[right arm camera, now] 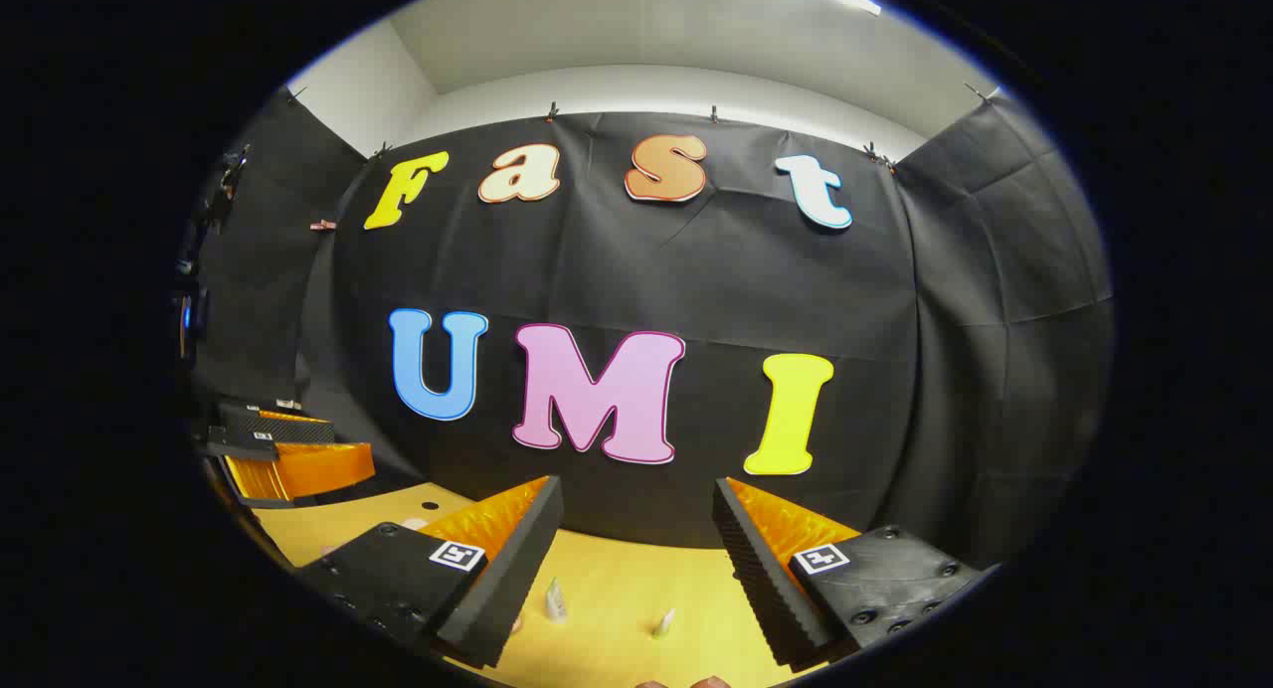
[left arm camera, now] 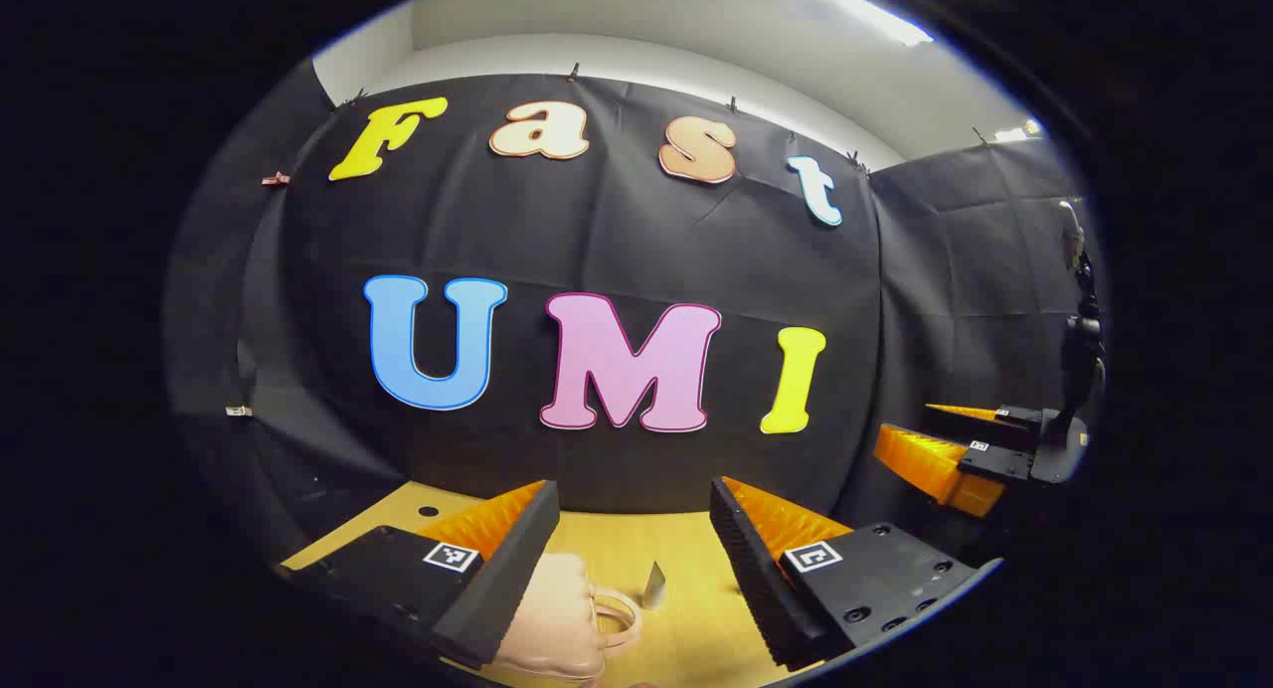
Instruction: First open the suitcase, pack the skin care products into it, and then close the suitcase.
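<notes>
A small pale pink suitcase with a loop handle sits on the wooden table, low in the left gripper view and partly behind my left finger. Just right of it stands a small pointed skin care tube. My left gripper hovers above them, open and holding nothing. In the right gripper view, two small tubes stand on the table below my right gripper, which is open and holds nothing. Each view also shows the other gripper off to the side: the right gripper and the left gripper.
The black cloth wall rises close behind the table's far edge. A small dark hole marks the tabletop at the left. A dark stand with a device is at the far right of the booth.
</notes>
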{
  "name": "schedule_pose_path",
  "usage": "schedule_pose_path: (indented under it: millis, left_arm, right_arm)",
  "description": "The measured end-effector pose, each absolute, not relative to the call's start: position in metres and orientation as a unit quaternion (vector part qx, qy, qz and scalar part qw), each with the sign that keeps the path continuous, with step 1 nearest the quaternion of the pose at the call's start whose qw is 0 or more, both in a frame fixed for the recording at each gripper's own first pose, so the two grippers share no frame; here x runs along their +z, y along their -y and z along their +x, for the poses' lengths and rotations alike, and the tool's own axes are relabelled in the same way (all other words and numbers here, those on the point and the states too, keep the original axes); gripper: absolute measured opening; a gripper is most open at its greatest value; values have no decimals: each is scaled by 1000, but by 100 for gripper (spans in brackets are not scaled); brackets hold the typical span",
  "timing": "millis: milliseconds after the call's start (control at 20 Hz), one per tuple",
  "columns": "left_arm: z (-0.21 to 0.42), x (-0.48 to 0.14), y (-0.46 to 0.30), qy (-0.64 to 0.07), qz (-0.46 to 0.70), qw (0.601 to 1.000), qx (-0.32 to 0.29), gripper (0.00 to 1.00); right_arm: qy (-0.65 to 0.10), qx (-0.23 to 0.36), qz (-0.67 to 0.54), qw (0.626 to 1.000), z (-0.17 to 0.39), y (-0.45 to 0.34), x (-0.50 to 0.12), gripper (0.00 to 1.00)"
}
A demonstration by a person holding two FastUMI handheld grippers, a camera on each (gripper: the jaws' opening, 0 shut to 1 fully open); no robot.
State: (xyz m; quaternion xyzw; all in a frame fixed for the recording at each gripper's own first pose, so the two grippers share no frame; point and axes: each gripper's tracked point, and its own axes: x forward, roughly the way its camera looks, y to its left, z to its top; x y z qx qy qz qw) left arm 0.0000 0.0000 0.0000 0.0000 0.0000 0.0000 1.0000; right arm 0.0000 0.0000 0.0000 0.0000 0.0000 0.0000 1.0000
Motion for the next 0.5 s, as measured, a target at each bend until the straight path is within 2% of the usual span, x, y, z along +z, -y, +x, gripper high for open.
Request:
schedule_pose_path:
  millis: [250, 500]
  left_arm:
    - [6, -9, 2, -10, -4, 1000, 2, 95]
    - [11, -16, 9, -18, -12, 1000, -2, 95]
  right_arm:
    - [-13, -6, 16, 1000, 4, 14, -13, 98]
    - [-10, -13, 14, 1000, 9, 27, -13, 94]
